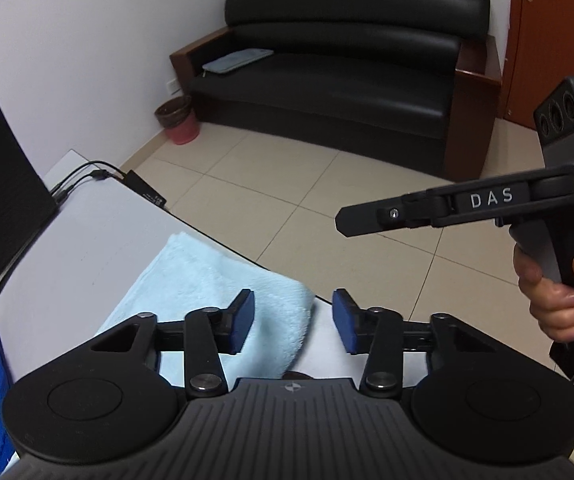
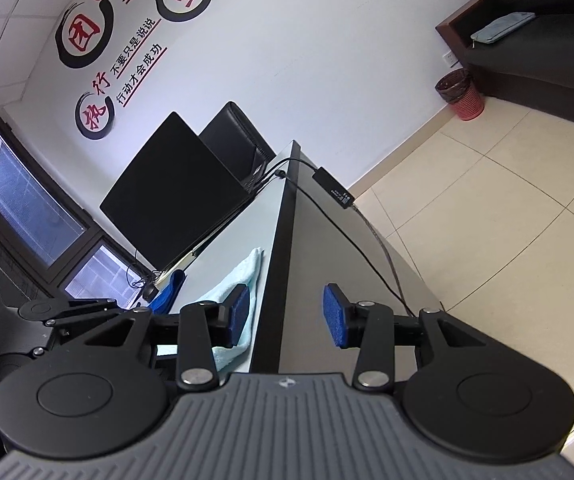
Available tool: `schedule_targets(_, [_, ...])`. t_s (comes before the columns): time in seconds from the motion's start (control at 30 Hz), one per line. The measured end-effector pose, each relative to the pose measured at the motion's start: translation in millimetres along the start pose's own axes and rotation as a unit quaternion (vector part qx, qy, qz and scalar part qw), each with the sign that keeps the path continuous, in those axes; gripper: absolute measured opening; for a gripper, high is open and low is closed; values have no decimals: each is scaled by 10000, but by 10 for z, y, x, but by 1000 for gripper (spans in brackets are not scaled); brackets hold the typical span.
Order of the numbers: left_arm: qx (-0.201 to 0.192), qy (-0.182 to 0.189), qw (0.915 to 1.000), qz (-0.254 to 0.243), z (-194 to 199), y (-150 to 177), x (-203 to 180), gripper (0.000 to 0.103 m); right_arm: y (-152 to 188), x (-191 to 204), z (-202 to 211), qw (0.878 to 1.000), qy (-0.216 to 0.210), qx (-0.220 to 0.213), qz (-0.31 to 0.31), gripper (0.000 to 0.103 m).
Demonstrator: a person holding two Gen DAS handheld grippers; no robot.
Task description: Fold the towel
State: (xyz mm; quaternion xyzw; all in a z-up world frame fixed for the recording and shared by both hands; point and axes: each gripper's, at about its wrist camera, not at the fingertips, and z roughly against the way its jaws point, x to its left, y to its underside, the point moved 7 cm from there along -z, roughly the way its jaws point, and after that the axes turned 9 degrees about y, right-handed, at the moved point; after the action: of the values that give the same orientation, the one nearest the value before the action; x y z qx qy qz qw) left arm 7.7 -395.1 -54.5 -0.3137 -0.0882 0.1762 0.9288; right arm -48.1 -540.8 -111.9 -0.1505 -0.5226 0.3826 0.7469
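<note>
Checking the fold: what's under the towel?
The towel lies on the white table, already doubled over near the table's edge. Whatever sits between its layers or beneath it is covered. Both grippers, left and right, are open above it.

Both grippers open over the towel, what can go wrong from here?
1. The light blue towel lies right at the table edge; a dragging grasp may pull it off.
2. The right gripper straddles that edge, with one of its fingers off the tabletop, so closing may miss cloth.
3. The left gripper is close beside it; they may collide.
</note>
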Motion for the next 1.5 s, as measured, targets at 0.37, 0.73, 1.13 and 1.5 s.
schedule_targets(0.37, [193,-17,9998,38,-174,50,24,27,-11,-65,64,10000,45,-41,-45,43])
schedule_targets(0.73, [23,183,9990,417,-158,79,145,8,-22,-60,79,9999,84,-7,-64,43])
schedule_targets(1.13, [-446,407,9966,567,127,104,200,8,-71,129,-133,9982,-208,555,-80,43])
schedule_targets(1.5, [-723,587,9936,645,359,179,310,8,-122,262,-480,9776,-898,1542,-1115,47])
